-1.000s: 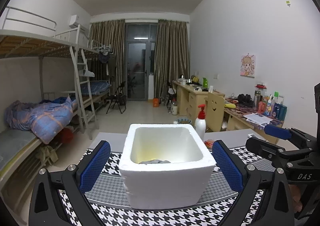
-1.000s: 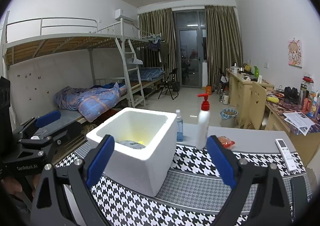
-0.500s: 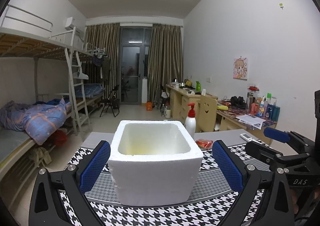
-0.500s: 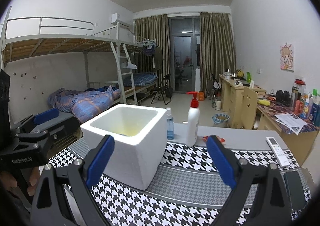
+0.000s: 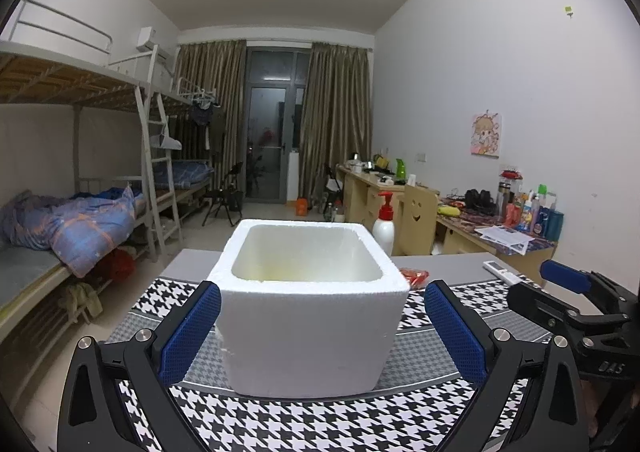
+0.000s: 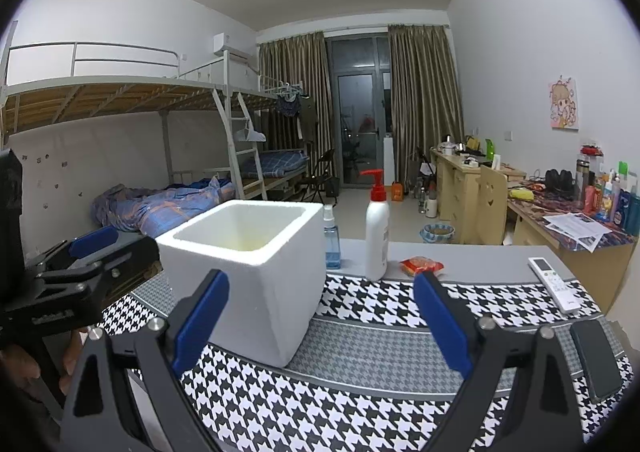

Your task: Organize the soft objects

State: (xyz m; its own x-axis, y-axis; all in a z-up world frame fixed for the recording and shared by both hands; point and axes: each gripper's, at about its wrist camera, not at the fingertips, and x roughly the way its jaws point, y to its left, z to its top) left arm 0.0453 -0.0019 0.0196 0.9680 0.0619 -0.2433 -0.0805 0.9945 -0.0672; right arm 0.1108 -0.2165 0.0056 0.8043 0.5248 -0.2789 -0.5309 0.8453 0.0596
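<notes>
left tool [image 5: 322, 326] spread wide, right tool [image 6: 320, 314] spread wide, both level

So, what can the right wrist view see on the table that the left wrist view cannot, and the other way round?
Only the right wrist view shows the small blue spray bottle behind the foam box, a dark flat object at the table's right edge, and the left gripper from the side.

Only the left wrist view shows the right gripper from the side.

Both show the foam box, the pump bottle, the red packet, the remote control and the checked cloth.
</notes>
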